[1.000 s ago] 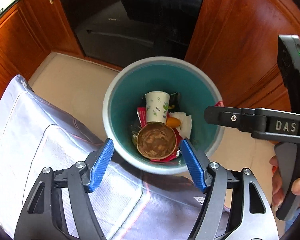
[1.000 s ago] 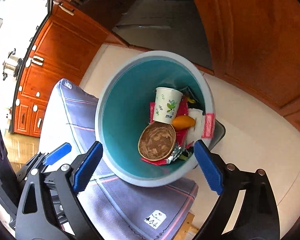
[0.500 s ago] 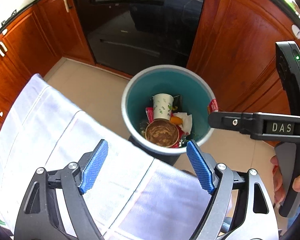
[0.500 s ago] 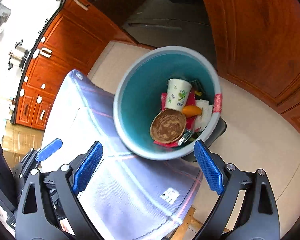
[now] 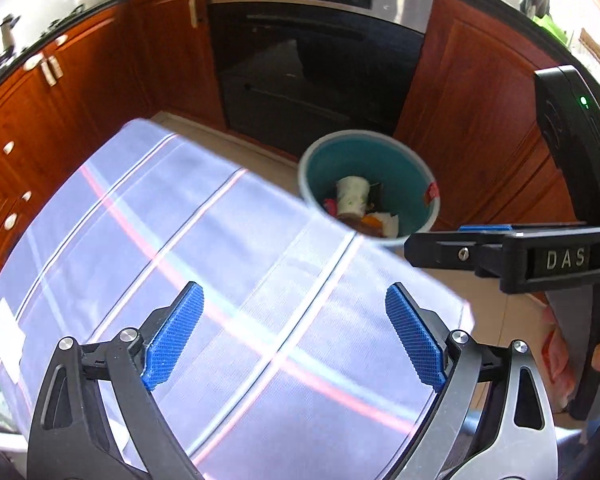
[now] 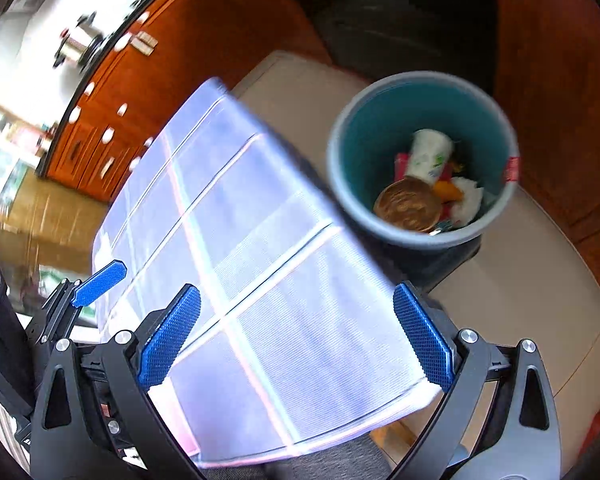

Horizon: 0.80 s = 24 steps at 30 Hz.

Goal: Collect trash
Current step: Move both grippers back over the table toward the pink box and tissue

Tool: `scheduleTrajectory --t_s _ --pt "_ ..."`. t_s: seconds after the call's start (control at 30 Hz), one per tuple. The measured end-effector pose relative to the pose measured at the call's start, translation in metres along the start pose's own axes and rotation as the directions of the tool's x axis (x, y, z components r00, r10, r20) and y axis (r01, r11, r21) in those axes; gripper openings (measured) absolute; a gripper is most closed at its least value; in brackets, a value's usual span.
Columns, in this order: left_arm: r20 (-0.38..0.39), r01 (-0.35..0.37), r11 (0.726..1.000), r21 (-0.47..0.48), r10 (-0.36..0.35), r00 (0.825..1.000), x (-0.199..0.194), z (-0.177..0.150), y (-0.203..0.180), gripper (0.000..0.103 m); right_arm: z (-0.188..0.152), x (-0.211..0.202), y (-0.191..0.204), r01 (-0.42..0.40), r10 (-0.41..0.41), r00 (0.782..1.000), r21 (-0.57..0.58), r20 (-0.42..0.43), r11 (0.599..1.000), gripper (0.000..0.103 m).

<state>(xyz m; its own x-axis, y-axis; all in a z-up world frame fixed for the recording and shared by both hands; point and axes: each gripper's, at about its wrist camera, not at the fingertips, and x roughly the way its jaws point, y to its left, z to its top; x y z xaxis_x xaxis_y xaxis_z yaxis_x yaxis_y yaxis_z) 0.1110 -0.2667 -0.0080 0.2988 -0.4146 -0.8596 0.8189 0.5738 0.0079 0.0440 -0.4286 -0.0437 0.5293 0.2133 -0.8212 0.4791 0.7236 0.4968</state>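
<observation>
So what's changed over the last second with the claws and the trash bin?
Both claws, left and right, have pulled back from the bin, so it looks smaller and more of the striped cloth shows. The left claw's jaws are opening, nothing between them. The cup, bowl and wrappers lie unmoved.

Trash-filled bin [image 6: 342, 152] beyond striped cloth [image 6: 260, 280].

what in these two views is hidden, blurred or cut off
- Brown bowl: showing in the right wrist view; in the left wrist view the checked cloth covers it.
- Paper cup: print too blurred to read in either view.
- Table under the cloth: fully covered, both views.
- Bin base: hidden by its own wall.
- Right gripper: fingers edge-on in the left wrist view.
</observation>
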Motion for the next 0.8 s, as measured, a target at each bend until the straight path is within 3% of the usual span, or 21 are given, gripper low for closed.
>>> scheduleTrajectory --t_s 0.13,0.37,0.57,0.8 --pt "-0.001 -0.044 0.999 -0.028 0.044 0.999 -0.026 -0.036 0.027 0.093 -0.019 0.008 0.038 -0.022 0.018 0.999 -0.077 -0.047 0.997 0.093" --pt "-0.002 -0.09 0.982 -0.167 0.091 0.996 -0.07 -0.115 0.087 0.094 -0.065 0.036 0.102 -0.066 0.033 0.986 -0.205 -0.161 0.977 0.093" --pt "0.002 -0.102 0.953 -0.284 0.107 0.994 -0.106 -0.178 0.126 0.094 -0.11 0.062 0.147 -0.103 0.021 0.962 -0.294 -0.271 0.95 0.093" --pt "0.02 -0.079 0.927 -0.366 0.092 0.996 -0.135 -0.238 0.144 0.097 -0.149 0.081 0.185 -0.125 -0.017 0.937 -0.38 -0.349 0.916 0.093"
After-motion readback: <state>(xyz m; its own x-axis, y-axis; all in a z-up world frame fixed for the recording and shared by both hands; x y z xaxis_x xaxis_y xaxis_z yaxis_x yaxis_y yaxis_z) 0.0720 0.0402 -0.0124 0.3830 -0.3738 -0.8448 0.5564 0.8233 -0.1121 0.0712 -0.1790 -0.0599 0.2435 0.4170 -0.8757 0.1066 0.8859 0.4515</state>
